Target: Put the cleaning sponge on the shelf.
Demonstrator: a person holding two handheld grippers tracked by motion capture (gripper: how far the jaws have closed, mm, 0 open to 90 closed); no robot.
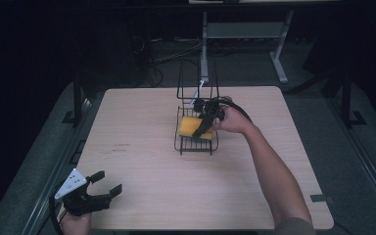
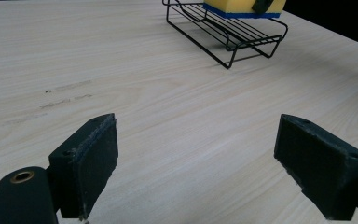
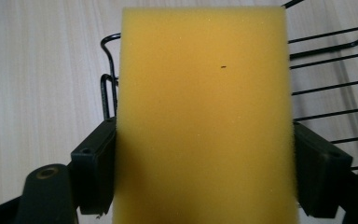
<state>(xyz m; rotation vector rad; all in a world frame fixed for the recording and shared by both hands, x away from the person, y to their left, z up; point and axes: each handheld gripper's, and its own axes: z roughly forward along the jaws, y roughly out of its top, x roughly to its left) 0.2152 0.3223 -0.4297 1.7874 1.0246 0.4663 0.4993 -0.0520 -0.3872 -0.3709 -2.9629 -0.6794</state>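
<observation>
A yellow sponge [image 1: 191,126] with a blue underside lies in the black wire rack [image 1: 196,144] at the middle of the table. My right gripper [image 1: 203,126] is shut on the sponge [image 3: 200,116], its two pads pressing the sponge's sides over the rack's wires [image 3: 326,84]. My left gripper [image 1: 105,183] hovers at the table's front left corner, open, with nothing between its pads [image 2: 86,163]. From the left gripper view the rack [image 2: 233,39] and the sponge [image 2: 242,7] appear far ahead.
The light wooden table [image 1: 142,147] has faint dark marks [image 1: 120,147] left of the rack. The rack's tall wire back [image 1: 196,78] rises behind the sponge. Beyond the table stand a desk frame [image 1: 279,54] and cables on a dark floor.
</observation>
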